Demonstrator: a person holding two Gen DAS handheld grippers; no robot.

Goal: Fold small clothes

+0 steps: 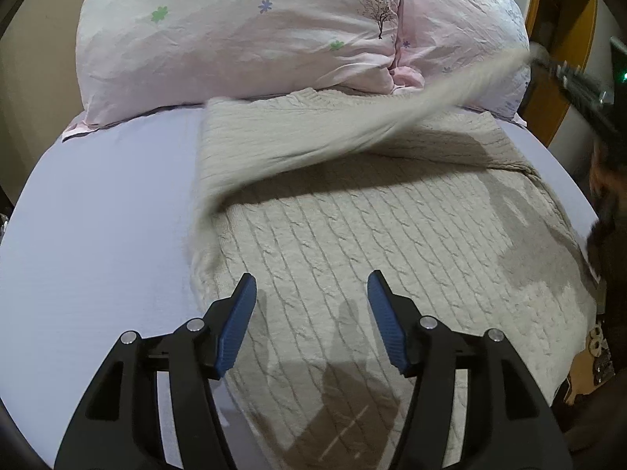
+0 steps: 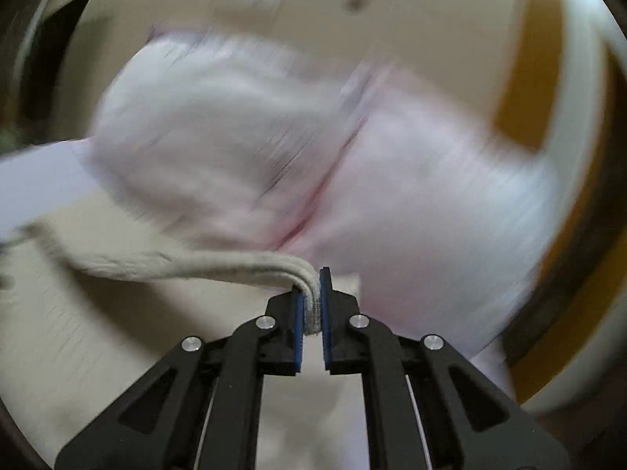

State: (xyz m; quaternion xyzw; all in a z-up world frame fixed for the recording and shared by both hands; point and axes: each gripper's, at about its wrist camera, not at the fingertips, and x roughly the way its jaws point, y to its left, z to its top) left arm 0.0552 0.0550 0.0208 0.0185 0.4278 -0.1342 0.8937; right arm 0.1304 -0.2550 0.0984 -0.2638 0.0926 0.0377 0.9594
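Note:
A beige cable-knit sweater (image 1: 352, 243) lies spread on the lilac bed sheet (image 1: 98, 235). Its left sleeve (image 1: 313, 133) is lifted and stretched across the body toward the upper right, blurred at the far end. My left gripper (image 1: 311, 286) is open and empty, hovering just above the sweater's lower left part. My right gripper (image 2: 312, 286) is shut on the sleeve cuff (image 2: 311, 305), which trails off to the left (image 2: 176, 266); it also shows in the left wrist view at the far right edge (image 1: 568, 74). The right wrist view is motion-blurred.
Two pink floral pillows (image 1: 243, 39) lie at the head of the bed behind the sweater, blurred in the right wrist view (image 2: 274, 149). A wooden headboard edge (image 1: 556, 90) stands at the right. The person's body (image 1: 611, 203) is at the right edge.

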